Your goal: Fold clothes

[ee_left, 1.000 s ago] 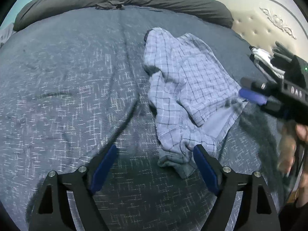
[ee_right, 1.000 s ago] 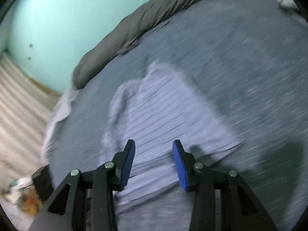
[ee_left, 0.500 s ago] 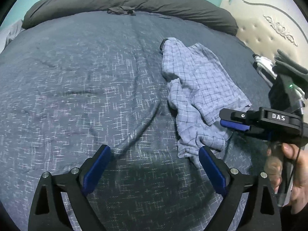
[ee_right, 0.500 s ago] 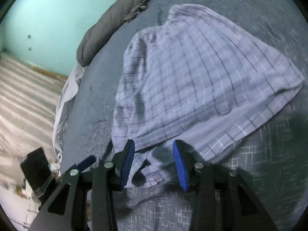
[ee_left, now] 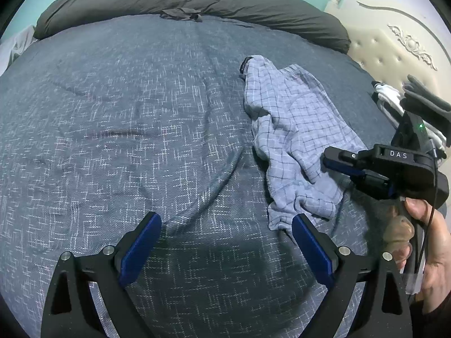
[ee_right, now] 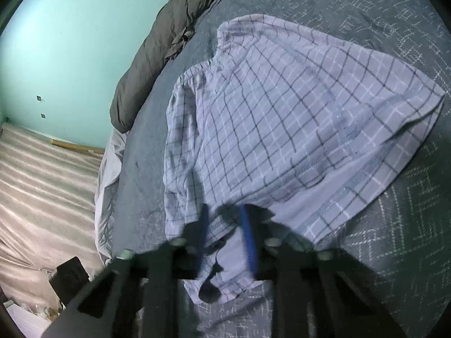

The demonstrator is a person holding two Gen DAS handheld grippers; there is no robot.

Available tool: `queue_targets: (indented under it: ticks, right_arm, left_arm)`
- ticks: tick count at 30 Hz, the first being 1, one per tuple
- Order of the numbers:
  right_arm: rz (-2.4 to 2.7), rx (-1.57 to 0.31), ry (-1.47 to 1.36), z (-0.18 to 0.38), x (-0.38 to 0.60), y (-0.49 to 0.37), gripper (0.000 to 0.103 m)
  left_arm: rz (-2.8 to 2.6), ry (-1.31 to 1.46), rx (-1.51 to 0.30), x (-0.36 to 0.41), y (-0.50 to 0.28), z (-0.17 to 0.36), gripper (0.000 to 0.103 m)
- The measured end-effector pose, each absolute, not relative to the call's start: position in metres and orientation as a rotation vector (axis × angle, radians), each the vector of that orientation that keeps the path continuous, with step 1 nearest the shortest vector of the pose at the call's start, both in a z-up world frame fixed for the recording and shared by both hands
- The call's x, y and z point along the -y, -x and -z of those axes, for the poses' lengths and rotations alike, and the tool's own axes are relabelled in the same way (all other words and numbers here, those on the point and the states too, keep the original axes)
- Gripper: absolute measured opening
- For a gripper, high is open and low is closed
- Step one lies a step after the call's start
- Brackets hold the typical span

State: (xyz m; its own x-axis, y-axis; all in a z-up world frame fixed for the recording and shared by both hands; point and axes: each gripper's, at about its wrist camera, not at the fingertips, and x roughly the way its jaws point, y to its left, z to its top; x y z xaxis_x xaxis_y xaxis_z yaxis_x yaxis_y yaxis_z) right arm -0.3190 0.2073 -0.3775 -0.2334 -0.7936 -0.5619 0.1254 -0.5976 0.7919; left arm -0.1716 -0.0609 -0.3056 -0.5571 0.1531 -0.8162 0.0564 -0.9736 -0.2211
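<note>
While my right gripper (ee_right: 225,233) is blurred at the near hem of the plaid shorts (ee_right: 282,118), I can't tell for certain whether its fingers have pinched the cloth; they sit close together with fabric between them, and that is as much as I can say. My left gripper (ee_left: 225,242) hangs over the bare blue bedspread (ee_left: 126,140), fingers spread wide and holding nothing, its right finger just beside the rumpled near end of the shorts.

The shorts lie crumpled on the right half of the bed, the waistband toward the dark bolster (ee_left: 183,0) and the leg hems toward me.

To do this step well, I judge I should bite one layer of hem only with the right, well in from the edge so it won't slip, then bring the left across to the other near corner and take a matching hold. Lifting both together and drawing outward should flatten the wrinkles before any fold. The risk is catching the bedspread along with the hem, so I'd close low but shallow.
</note>
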Motion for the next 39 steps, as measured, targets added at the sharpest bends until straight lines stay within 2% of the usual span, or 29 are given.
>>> queue_targets:
  ticks: [3,8,11,13,16,18,27,29,30,31,34,39]
  right_arm:
    - [1.891,0.841,-1.366,0.377,-0.217,0.321,0.005]
    - [1.883,0.809,-1.377,0.373,-0.214,0.316,0.006]
    - [1.876,0.744,-1.398,0.371,-0.203,0.309,0.012]
    - [1.877,0.723,-1.419,0.373,-0.198,0.305,0.026]
    - [1.853,0.711,-1.424,0.374,-0.196,0.299,0.029]
    - [1.84,0.69,-1.412,0.373,-0.193,0.295,0.035]
    - [1.864,0.51,-1.366,0.37,-0.164,0.282,0.036]
    - [1.862,0.486,-1.359,0.369,-0.16,0.279,0.03]
    - [1.855,0.48,-1.356,0.369,-0.161,0.278,0.017]
    - [1.847,0.477,-1.353,0.369,-0.164,0.276,0.01]
    - [1.833,0.455,-1.345,0.369,-0.159,0.271,0.005]
    - [1.809,0.424,-1.306,0.36,-0.153,0.259,0.004]
  left_arm:
    - [-2.701,1.45,0.341,0.06,0.171,0.306,0.096]
    - [-2.701,1.458,0.337,0.059,0.171,0.308,0.096]
    - [-2.714,1.444,0.35,0.06,0.169,0.306,0.097]
    - [-2.72,1.44,0.353,0.061,0.168,0.305,0.097]
    - [-2.725,1.437,0.367,0.062,0.166,0.304,0.097]
    - [-2.727,1.431,0.371,0.062,0.165,0.303,0.097]
    - [-2.727,1.425,0.377,0.061,0.16,0.302,0.097]
    - [-2.732,1.422,0.386,0.064,0.161,0.301,0.097]
    - [-2.735,1.417,0.388,0.064,0.161,0.3,0.097]
    - [-2.74,1.411,0.389,0.065,0.16,0.299,0.097]
    - [-2.75,1.402,0.396,0.067,0.159,0.296,0.097]
    - [-2.756,1.407,0.416,0.072,0.156,0.296,0.097]
